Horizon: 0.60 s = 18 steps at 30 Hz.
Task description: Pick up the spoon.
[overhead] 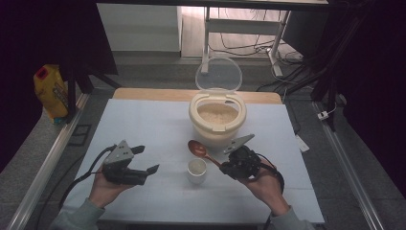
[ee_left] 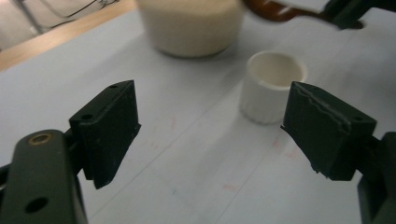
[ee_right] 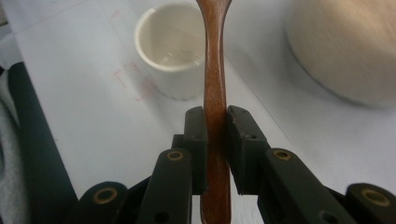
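While the tabletop (overhead: 143, 124) carries everything, the cream rice container (overhead: 218, 117) serves as landmark at its far middle, its clear lid (overhead: 219, 74) standing open behind it and rice visible inside. Nearer the person than the container, to its left, the left tongs (overhead: 146, 160) hover with jaws spread wide, gripping nothing. To its near right, the right tongs (overhead: 225, 167) clamp the handle of a wooden spoon (overhead: 198, 149), whose bowl lies just before the container. Directly in front of the container stands a small white cup (overhead: 197, 170), beneath the spoon.
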### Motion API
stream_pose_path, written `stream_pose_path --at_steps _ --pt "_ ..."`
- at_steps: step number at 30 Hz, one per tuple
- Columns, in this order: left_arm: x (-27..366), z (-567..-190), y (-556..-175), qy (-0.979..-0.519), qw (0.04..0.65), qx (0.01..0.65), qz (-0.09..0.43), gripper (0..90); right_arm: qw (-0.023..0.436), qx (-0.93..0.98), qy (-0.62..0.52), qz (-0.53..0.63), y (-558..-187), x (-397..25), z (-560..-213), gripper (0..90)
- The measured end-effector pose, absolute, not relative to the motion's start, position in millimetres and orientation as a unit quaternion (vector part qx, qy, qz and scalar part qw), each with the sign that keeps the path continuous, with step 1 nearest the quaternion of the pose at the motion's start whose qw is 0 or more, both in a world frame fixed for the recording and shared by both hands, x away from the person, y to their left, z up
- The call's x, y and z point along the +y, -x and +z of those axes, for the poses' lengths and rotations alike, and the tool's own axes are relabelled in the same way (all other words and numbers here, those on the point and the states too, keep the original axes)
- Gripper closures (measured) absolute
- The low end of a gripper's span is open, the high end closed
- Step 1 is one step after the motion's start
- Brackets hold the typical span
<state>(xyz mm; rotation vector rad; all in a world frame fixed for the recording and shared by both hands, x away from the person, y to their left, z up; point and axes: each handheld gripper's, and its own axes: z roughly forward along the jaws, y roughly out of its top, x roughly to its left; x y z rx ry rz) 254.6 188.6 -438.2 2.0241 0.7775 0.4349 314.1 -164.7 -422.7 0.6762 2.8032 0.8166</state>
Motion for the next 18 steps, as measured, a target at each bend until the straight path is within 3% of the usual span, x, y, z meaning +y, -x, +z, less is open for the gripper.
stream_pose_path --at_steps 18 --pt "120.6 -408.6 -272.7 -0.856 0.431 0.215 0.186 27.6 0.059 0.955 -0.153 0.248 -318.1 -126.7 -420.0 78.2"
